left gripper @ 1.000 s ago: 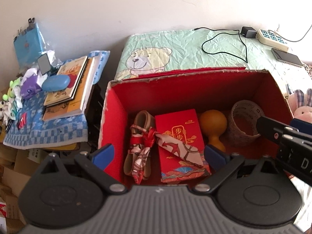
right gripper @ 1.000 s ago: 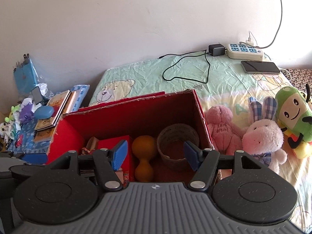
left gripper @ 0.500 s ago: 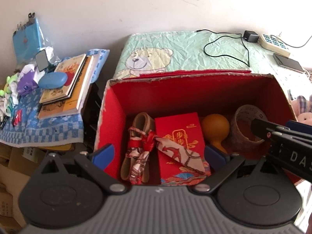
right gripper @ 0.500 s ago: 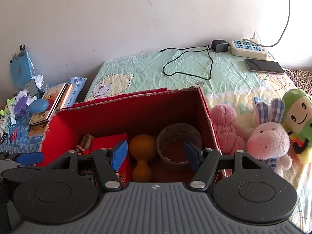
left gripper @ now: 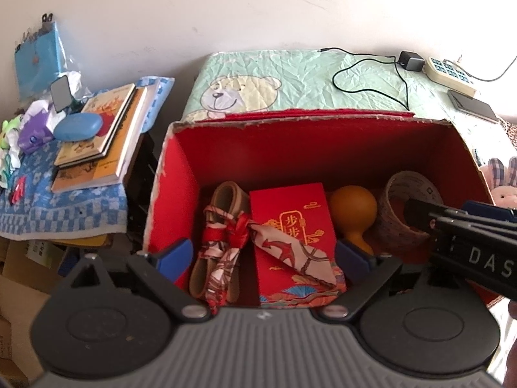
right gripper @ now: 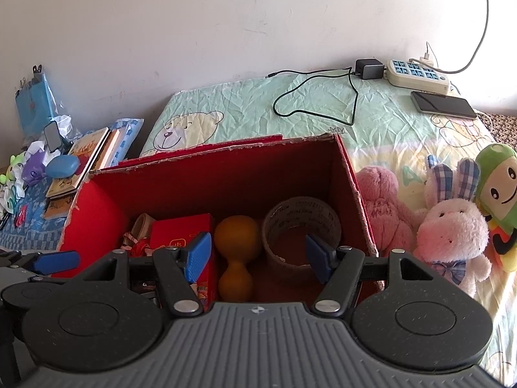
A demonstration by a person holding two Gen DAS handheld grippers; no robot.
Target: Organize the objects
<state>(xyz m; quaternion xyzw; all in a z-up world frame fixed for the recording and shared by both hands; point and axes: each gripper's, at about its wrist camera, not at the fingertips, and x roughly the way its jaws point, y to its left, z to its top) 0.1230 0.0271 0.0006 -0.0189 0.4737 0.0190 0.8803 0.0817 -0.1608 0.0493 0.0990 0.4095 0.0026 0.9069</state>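
Two grippers hover over an open red cardboard box (left gripper: 323, 148) at frame centre.

Left gripper (left gripper: 263, 255), jaws wide but just closing, empty, above glossy red envelope (left gripper: 290, 226); right gripper (right gripper: 258, 252) open above smooth orange gourd (right gripper: 236, 252); only its view shows fluffy pink plush toys (right gripper: 449, 226), right.
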